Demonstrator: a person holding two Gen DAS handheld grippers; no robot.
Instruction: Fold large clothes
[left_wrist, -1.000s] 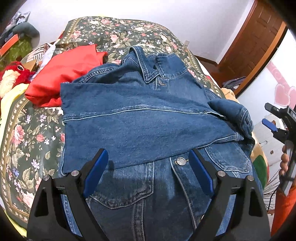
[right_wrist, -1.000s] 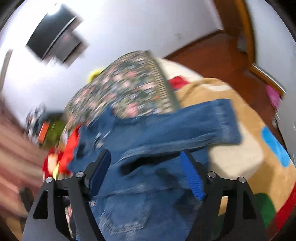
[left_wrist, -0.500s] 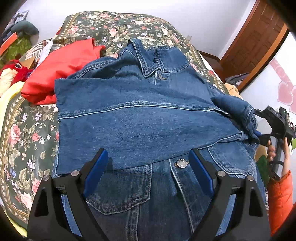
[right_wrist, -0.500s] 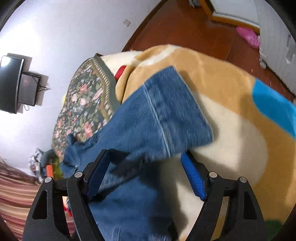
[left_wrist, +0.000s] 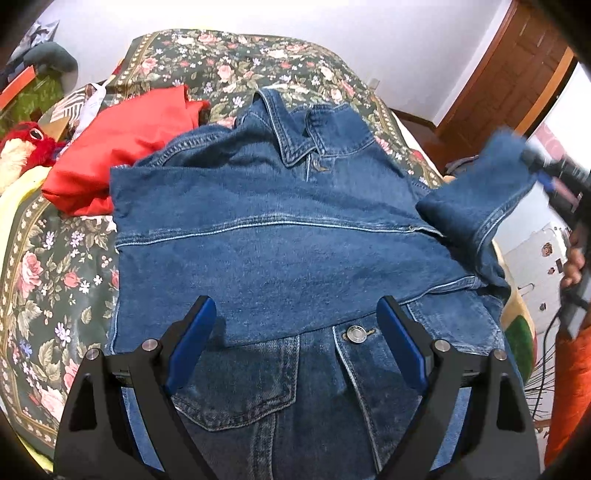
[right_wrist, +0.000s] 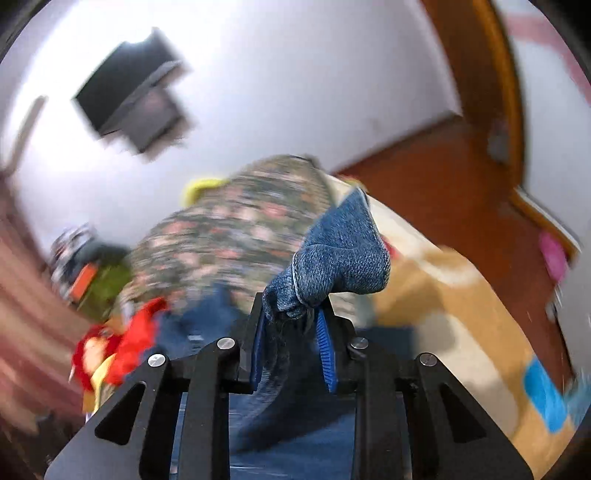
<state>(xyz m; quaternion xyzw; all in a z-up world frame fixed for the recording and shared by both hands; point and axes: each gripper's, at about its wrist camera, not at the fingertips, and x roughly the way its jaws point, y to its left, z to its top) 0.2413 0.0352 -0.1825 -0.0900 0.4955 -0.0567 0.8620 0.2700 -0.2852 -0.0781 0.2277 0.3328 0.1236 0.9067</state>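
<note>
From our left wrist, our left gripper (left_wrist: 295, 332) hangs spread wide and empty over the denim jacket (left_wrist: 280, 251) lying on the floral bedspread (left_wrist: 55, 266). From our right wrist, our right gripper (right_wrist: 291, 321), its jaws just closed, pinches the jacket's sleeve cuff (right_wrist: 340, 254), lifted.

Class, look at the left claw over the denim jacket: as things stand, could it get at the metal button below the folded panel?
Probably yes. The left claw is open above the denim jacket, and the metal button lies uncovered between its fingers, with nothing over it.
</note>
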